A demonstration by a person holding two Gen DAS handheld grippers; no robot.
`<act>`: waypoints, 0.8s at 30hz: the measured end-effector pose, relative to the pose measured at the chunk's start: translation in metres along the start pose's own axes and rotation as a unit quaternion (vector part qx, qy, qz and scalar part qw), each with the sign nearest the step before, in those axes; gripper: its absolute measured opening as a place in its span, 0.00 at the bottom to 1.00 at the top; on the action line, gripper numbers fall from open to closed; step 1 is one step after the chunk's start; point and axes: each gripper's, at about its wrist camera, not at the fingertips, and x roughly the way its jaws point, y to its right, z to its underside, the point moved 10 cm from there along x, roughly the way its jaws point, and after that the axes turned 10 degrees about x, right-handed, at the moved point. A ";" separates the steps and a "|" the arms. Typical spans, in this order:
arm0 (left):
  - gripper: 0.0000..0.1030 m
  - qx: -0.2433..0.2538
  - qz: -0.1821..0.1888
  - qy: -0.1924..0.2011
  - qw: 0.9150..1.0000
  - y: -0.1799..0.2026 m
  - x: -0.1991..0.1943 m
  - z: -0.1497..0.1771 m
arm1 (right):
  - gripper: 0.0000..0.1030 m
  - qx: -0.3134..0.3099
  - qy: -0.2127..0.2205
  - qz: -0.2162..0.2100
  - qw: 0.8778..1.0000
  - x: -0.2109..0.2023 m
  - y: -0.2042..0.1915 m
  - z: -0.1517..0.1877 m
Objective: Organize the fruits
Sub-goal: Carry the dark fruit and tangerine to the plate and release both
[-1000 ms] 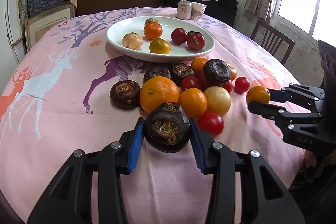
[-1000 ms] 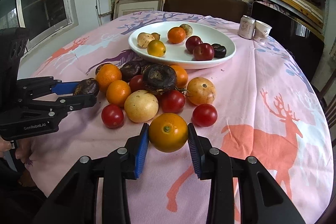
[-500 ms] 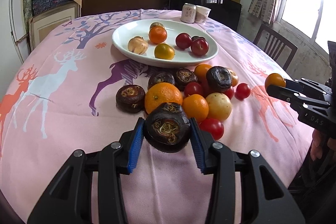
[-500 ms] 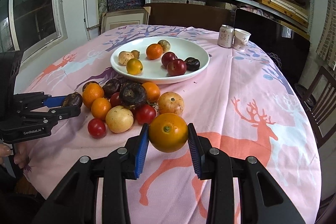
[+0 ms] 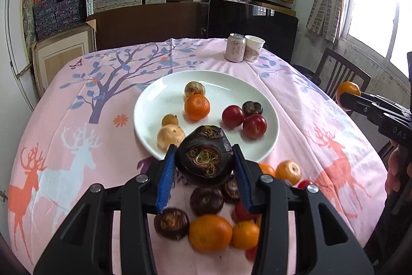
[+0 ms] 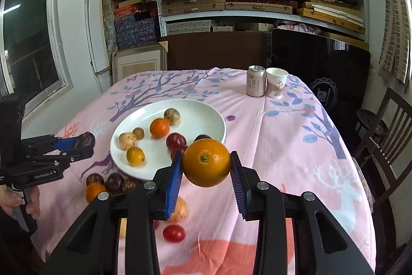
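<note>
- The left gripper [image 5: 205, 161] pinches a dark brown wrinkled fruit [image 5: 204, 155] between its blue pads, held clear above the pink tablecloth [image 5: 85, 135], at the near rim of the white plate [image 5: 267, 105].
- The right gripper [image 6: 206, 166] clamps a smooth orange fruit [image 6: 206, 163], also in the air, in front of the plate's near edge.
- The plate holds an orange mandarin [image 5: 197, 107], two red plums [image 5: 243, 120], a small dark fruit [image 5: 252, 108] and several tan ones.
- Loose fruit lies on the cloth below the left gripper: dark ones, oranges and red ones, partly blurred, so the count is uncertain.
- A can [image 6: 255, 81] and paper cup [image 6: 276, 83] stand side by side, apparently touching, at the far edge.
</note>
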 end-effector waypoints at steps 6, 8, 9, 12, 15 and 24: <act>0.41 -0.018 0.010 -0.046 0.999 -0.002 0.066 -0.020 | 0.36 0.003 -0.036 -0.006 0.999 0.085 -0.013 -0.025; 0.41 -0.008 0.012 -0.053 0.998 0.005 0.080 -0.022 | 0.36 0.003 -0.047 -0.006 0.999 0.111 -0.018 -0.030; 0.41 -0.002 0.014 -0.057 0.998 0.008 0.087 -0.023 | 0.36 0.002 -0.053 -0.008 0.999 0.123 -0.021 -0.032; 0.41 0.013 0.017 -0.073 0.997 0.017 0.104 -0.024 | 0.36 -0.005 -0.063 -0.012 0.998 0.144 -0.034 -0.034; 0.49 0.013 0.013 -0.083 0.996 0.017 0.114 -0.021 | 0.38 -0.016 -0.065 -0.011 0.998 0.158 -0.043 -0.035; 0.71 -0.008 0.005 -0.034 0.999 0.007 0.060 -0.016 | 0.55 0.004 -0.049 -0.016 0.999 0.105 -0.023 -0.016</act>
